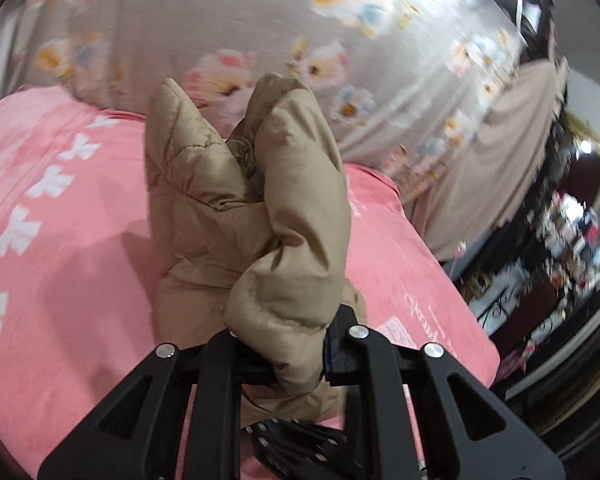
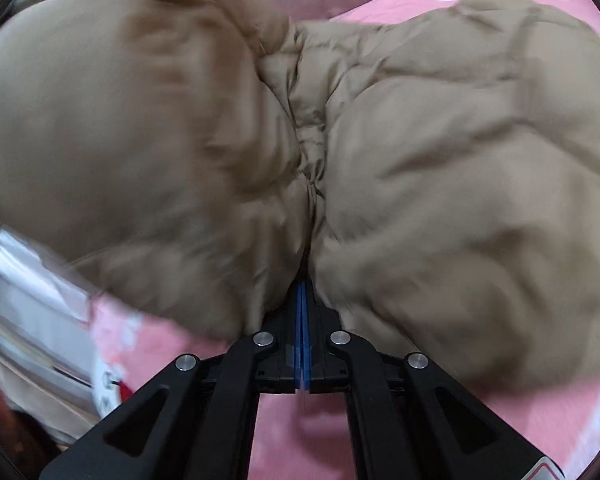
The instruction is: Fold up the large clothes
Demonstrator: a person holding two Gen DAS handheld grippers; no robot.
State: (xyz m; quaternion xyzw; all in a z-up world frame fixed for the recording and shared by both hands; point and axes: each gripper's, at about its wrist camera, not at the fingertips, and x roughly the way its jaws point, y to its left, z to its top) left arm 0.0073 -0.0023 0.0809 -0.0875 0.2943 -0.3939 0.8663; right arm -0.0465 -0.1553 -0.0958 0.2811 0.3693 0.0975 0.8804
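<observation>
A tan padded jacket (image 2: 440, 140) lies bunched on a pink blanket (image 2: 300, 432). My right gripper (image 2: 303, 280) is shut on a fold of the jacket, its blue pads pressed together, with puffy cloth bulging to both sides. In the left wrist view my left gripper (image 1: 288, 356) is shut on another part of the jacket (image 1: 260, 208), likely a sleeve end, which stands up in front of the camera above the pink blanket (image 1: 60, 240).
A grey floral bedsheet (image 1: 260, 20) lies beyond the pink blanket. The bed's edge (image 1: 460, 280) drops off at the right, with dark furniture and clutter (image 1: 572, 232) beyond. White and beige items (image 2: 28, 320) sit at the left in the right wrist view.
</observation>
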